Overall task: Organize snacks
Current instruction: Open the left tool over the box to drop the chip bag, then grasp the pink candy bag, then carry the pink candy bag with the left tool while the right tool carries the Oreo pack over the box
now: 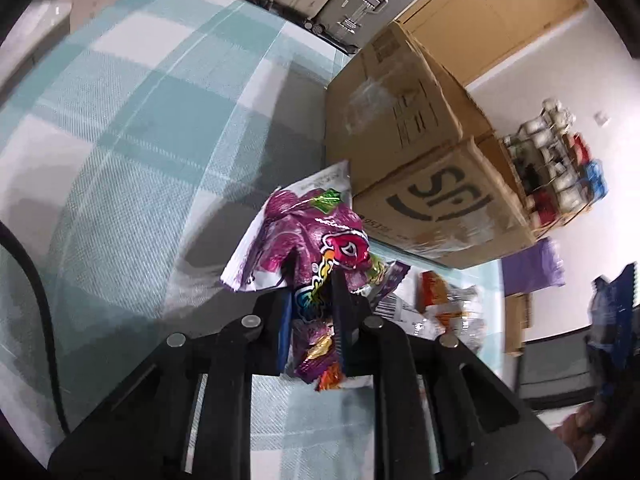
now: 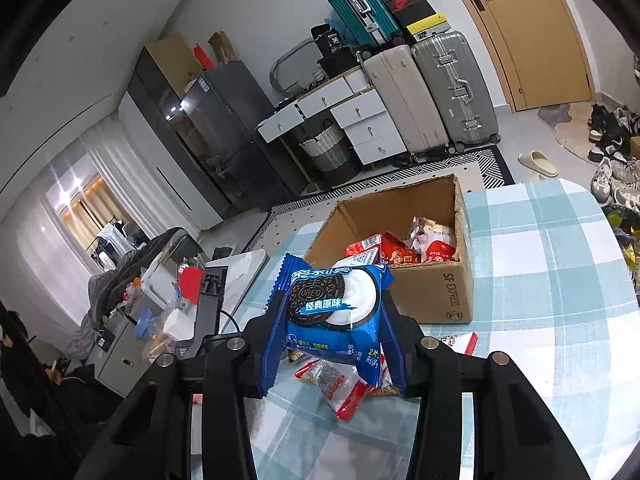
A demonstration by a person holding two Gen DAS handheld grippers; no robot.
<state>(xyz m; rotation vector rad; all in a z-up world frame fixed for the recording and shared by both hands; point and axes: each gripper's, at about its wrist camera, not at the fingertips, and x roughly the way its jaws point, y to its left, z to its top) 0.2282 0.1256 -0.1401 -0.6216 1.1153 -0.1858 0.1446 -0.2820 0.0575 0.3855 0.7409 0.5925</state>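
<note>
Both loaded beside the cardboard box (image 2: pixel 404 240): left gripper (image 1: pixel 310 280) pinching purple candy packet (image 1: pixel 316 240), right gripper (image 2: pixel 332 336) clamping Oreo pack (image 2: pixel 334 300); next, probably carry over the rim and release.

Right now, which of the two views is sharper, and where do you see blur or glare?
The right wrist view is sharper: the print on the Oreo packet is readable. The left wrist view is softer, smeared at the right edge around the shelf, with glare on the purple snack packet. Both bend straight lines.

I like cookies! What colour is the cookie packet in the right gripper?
Blue, with a black-and-white cookie pictured on it. The Oreo packet shows best in the right wrist view.
</note>
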